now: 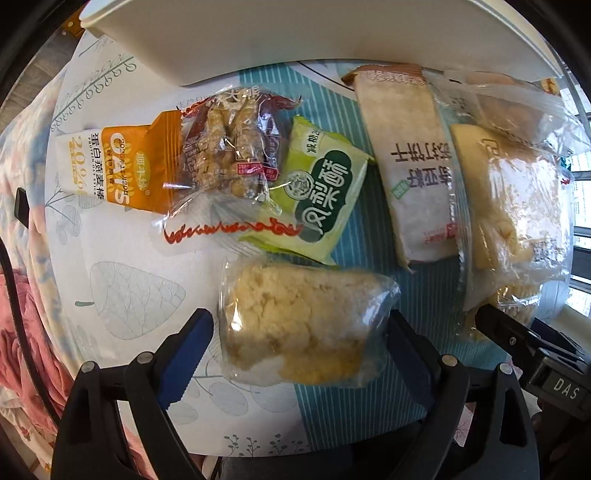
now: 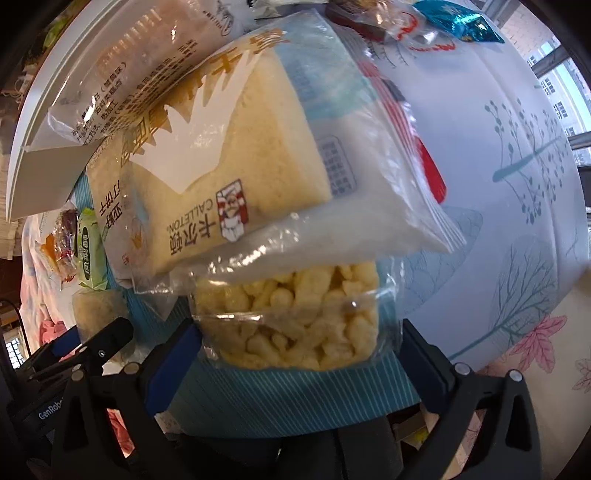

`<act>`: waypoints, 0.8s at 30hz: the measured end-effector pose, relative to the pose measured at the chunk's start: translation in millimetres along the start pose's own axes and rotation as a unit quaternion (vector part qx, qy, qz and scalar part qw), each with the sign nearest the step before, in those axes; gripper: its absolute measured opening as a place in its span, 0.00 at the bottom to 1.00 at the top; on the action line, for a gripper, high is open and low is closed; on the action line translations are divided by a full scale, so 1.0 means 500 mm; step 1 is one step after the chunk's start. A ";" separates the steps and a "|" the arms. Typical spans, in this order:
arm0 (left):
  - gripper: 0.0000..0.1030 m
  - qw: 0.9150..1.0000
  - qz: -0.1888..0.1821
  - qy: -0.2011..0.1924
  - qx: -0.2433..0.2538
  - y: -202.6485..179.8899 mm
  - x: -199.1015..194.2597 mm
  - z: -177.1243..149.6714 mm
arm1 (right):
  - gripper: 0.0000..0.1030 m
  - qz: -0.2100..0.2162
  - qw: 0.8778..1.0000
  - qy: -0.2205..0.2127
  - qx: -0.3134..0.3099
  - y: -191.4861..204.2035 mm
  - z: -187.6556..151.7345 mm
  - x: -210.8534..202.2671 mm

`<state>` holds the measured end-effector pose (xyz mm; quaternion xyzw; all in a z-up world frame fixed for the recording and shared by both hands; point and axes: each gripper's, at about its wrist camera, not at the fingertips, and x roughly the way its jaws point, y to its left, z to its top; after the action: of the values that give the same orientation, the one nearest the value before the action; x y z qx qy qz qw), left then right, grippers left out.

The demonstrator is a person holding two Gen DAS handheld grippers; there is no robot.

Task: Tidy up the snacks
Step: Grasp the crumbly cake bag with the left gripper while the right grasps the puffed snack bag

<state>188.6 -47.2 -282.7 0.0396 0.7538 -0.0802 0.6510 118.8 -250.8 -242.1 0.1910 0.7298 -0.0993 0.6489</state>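
Note:
My left gripper (image 1: 297, 354) points down, open, with its blue pads on either side of a clear-wrapped crumbly yellow cake (image 1: 303, 325) lying on the tablecloth. My right gripper (image 2: 295, 350) is open too, straddling a clear packet of puffed yellow snacks (image 2: 288, 321). A Calleton sandwich-bread pack (image 2: 229, 166) overlaps that packet's far end. Beyond the cake lie a green pastry pack (image 1: 325, 195), a clear pack of brown sticks (image 1: 229, 147), an orange oats bar (image 1: 110, 166) and a white cracker pack (image 1: 413, 166).
A white tray (image 1: 258, 37) stands at the far edge, above the snacks. A blue foil sweet (image 2: 461, 22) lies far right. The leaf-print tablecloth (image 2: 517, 166) stretches to the right. One finger of the right gripper (image 1: 517, 332) shows close beside the left one.

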 end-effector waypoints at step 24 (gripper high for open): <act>0.69 0.999 0.030 -0.027 -0.023 -0.013 -0.031 -0.041 | 0.84 0.011 0.999 -0.022 -0.042 0.013 -0.009 -0.056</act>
<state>169.8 -49.5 -264.0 0.0448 0.7363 -0.0446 0.6737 120.1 -247.2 -213.1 0.1687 0.7169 -0.0655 0.6733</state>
